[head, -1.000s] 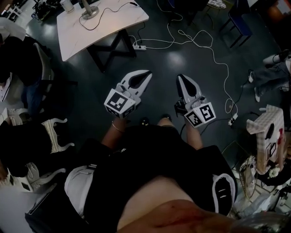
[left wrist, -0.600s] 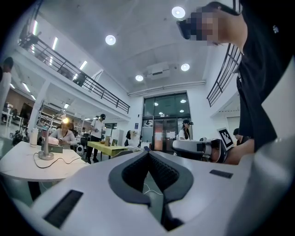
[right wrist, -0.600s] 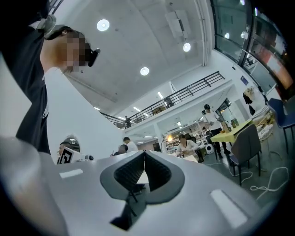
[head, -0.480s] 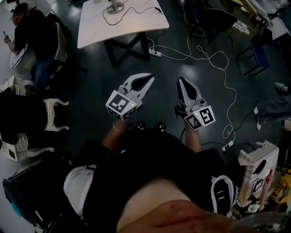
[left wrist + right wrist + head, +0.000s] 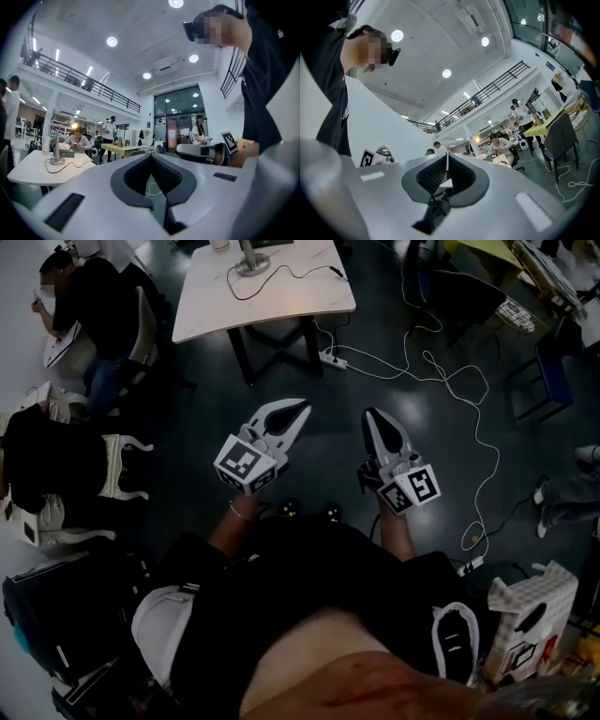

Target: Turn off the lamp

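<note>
Well beyond fingers [image 5: 277, 405], lamp [image 5: 250, 261] on table [image 5: 291, 292]

Table [image 5: 281, 296]: white, far side of the floor.
Power strip [image 5: 330, 358]: on the floor, just beside the table's leg.
Cable [image 5: 480, 442]: white, winding across the dark floor.
Seated person [image 5: 94, 306]: near the table's left edge.
Paper bag [image 5: 530, 615]: floor's right edge.

Open-plan lab workspace, two storeys high

Ahead of my left gripper [image 5: 302, 406] a white tabletop [image 5: 300, 287] stands on a dark glossy floor [image 5: 333, 442] strewn with white cables [image 5: 478, 442] and a power strip [image 5: 330, 357]. Farther beyond it are a railed mezzanine [image 5: 79, 77], round ceiling lights [image 5: 111, 41], glass doors [image 5: 178, 122] and people [image 5: 77, 138] at desks.
</note>
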